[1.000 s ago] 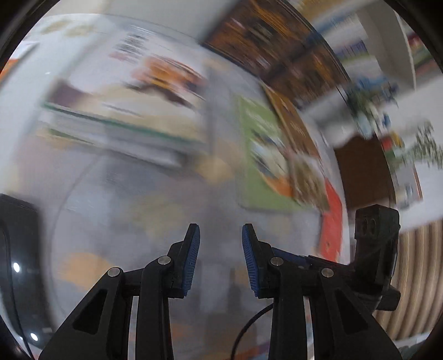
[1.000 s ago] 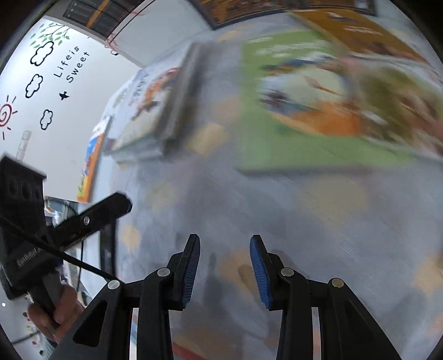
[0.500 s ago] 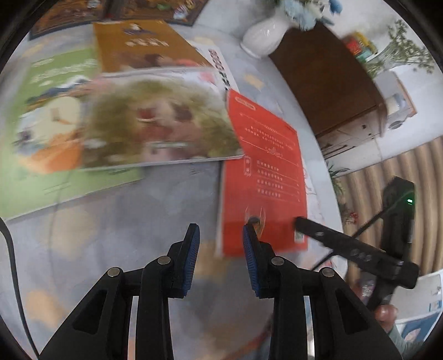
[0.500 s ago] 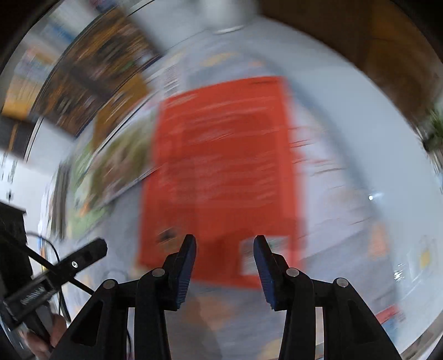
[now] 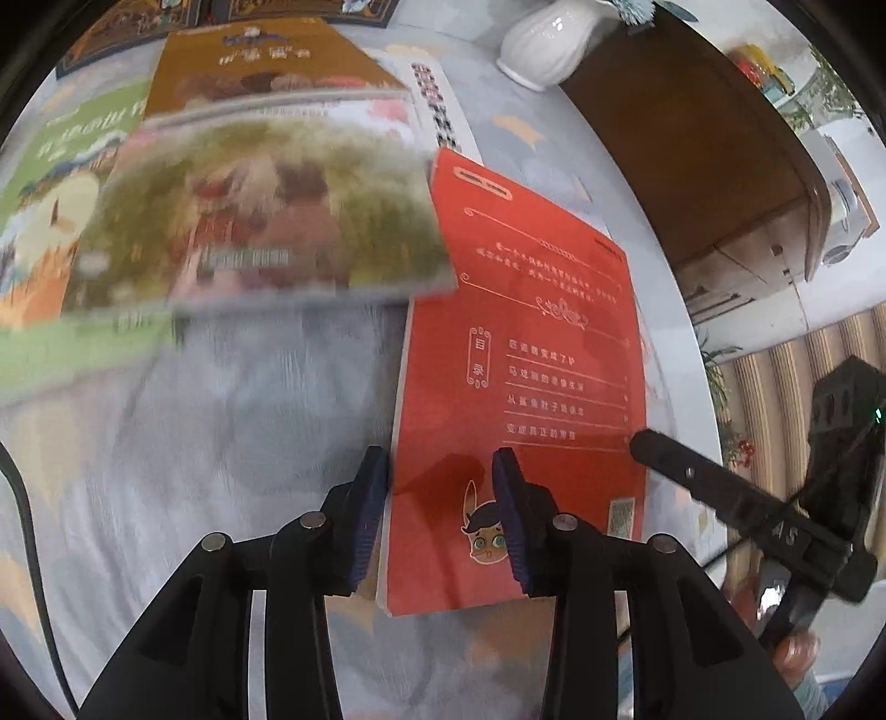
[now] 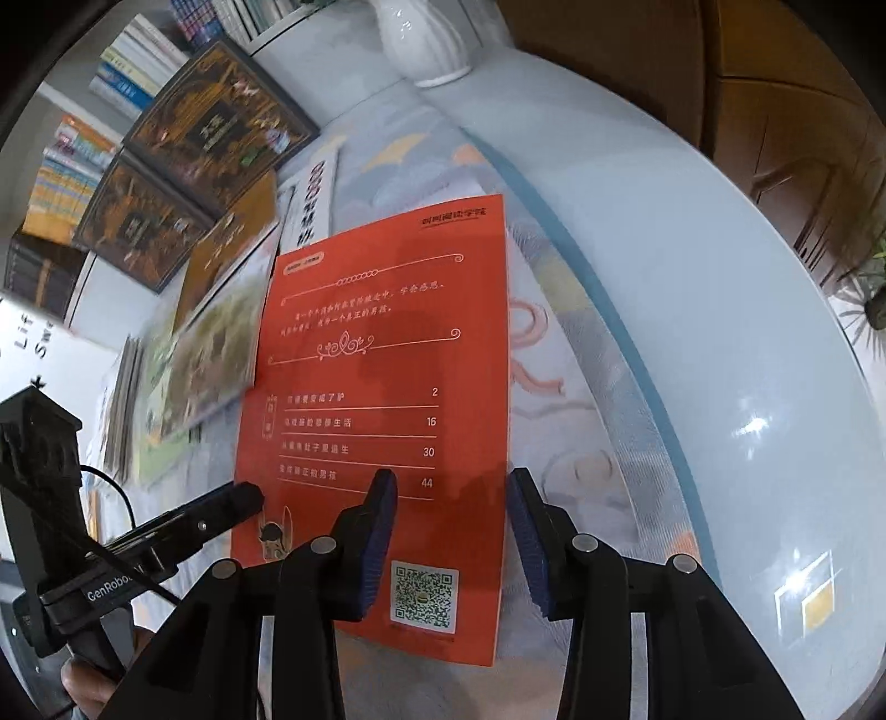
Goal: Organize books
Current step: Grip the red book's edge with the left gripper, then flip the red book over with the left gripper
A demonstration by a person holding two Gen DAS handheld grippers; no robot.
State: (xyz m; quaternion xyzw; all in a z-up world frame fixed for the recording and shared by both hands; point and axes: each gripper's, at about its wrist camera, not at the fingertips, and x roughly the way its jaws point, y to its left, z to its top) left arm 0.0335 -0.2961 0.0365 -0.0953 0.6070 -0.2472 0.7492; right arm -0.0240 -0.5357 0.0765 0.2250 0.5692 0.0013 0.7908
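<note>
— On the pale patterned table [image 6: 720, 332], where does the red book [image 6: 382, 387] lie?

— Flat, back cover up, QR code at its near edge. In the right wrist view it fills the middle.

— And the right gripper [image 6: 451, 531]?

— Above the book's near right corner, jaws spread wide, gripping nothing. One finger is over the cover, the other past the book's right edge.

— The left gripper [image 5: 440, 512]?

— Also wide open and empty, straddling the book's near left edge.

— What surrounds the book?

— At ten o'clock in the left view, a blurred green picture book [image 5: 266, 216] overlaps its far left corner. A brown book [image 5: 266, 61] lies at eleven o'clock, a white vase [image 5: 545, 41] at one o'clock, and a dark wooden cabinet [image 5: 692, 144] at two.
</note>
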